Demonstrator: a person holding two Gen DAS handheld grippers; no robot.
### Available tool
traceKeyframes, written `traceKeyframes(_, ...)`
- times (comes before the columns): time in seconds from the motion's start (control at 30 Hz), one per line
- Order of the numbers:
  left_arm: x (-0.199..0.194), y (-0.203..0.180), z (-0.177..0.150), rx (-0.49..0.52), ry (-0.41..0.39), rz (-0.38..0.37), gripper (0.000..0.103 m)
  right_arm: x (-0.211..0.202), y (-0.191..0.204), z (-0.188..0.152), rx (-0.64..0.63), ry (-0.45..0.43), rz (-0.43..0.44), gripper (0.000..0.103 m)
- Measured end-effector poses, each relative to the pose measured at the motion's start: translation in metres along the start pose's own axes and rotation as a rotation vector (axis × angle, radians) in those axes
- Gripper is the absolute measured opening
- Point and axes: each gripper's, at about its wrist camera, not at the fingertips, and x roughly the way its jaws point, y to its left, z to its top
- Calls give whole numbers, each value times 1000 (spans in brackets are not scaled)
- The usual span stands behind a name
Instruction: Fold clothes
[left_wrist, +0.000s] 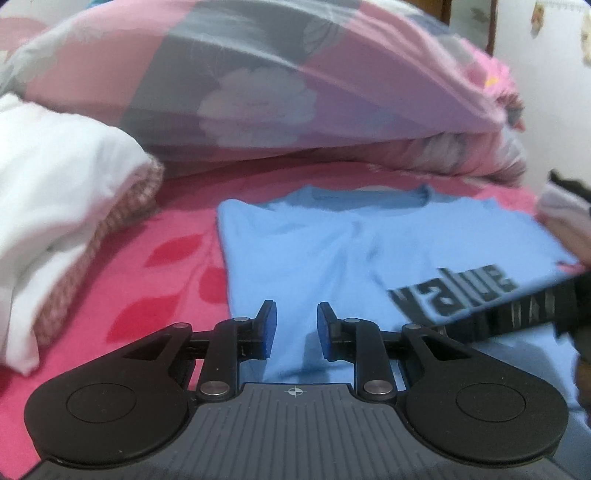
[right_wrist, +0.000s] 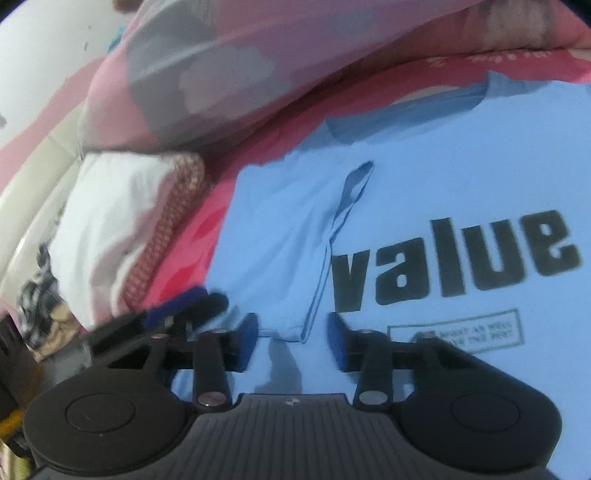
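Note:
A light blue T-shirt (left_wrist: 332, 240) printed with "value" lies flat on the pink bed sheet (left_wrist: 147, 295), neck towards the far side. One sleeve (right_wrist: 295, 240) is folded in over the chest. My left gripper (left_wrist: 297, 326) hovers over the shirt's near left part, jaws apart and nothing between them. My right gripper (right_wrist: 293, 339) stands open just above the shirt, with the folded sleeve's lower corner (right_wrist: 301, 334) lying in front of the gap, untouched by the pads. The right gripper's black body (left_wrist: 517, 314) shows at the right edge, and the blurred left gripper (right_wrist: 184, 306) at the left.
A folded white cloth (left_wrist: 55, 221) with a pink knitted piece (left_wrist: 92, 258) lies left of the shirt. A big pink and grey floral quilt (left_wrist: 258, 92) is heaped behind it. A white wall (left_wrist: 546, 92) stands at the far right.

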Motion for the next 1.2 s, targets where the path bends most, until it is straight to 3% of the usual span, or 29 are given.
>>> traceKeyframes(0.03, 3, 0, 2, -3, 10, 14, 24, 6, 0, -3, -7, 16, 4, 3)
traceKeyframes(0.33, 25, -5, -6, 53, 17, 80, 24, 0, 2, -21, -29, 13, -32, 3)
traceKeyframes(0.47, 26, 3, -7, 11, 15, 46, 25, -13, 8, -13, -80, 63, -75, 5)
traceKeyframes(0.53, 26, 7, -8, -11, 14, 27, 26, -24, 11, -2, -118, 29, -111, 7)
traceKeyframes(0.63, 26, 9, -10, -25, 5, 7, 28, -24, 22, 28, -198, -50, -145, 7)
traceKeyframes(0.73, 25, 9, -11, -32, -3, -1, 29, -3, 38, 53, -330, -113, -72, 7)
traceKeyframes(0.9, 26, 17, -13, -68, -9, -32, 29, 57, 27, 46, -626, -12, -166, 7)
traceKeyframes(0.97, 26, 19, -13, -77, -9, -39, 29, 52, 3, 44, -592, -37, -112, 5)
traceKeyframes(1.03, 26, 18, -14, -74, -9, -37, 29, 40, -5, 54, -544, -42, -149, 7)
traceKeyframes(1.2, 26, 19, -16, -68, -14, -35, 29, 58, 6, 70, -577, -78, -143, 7)
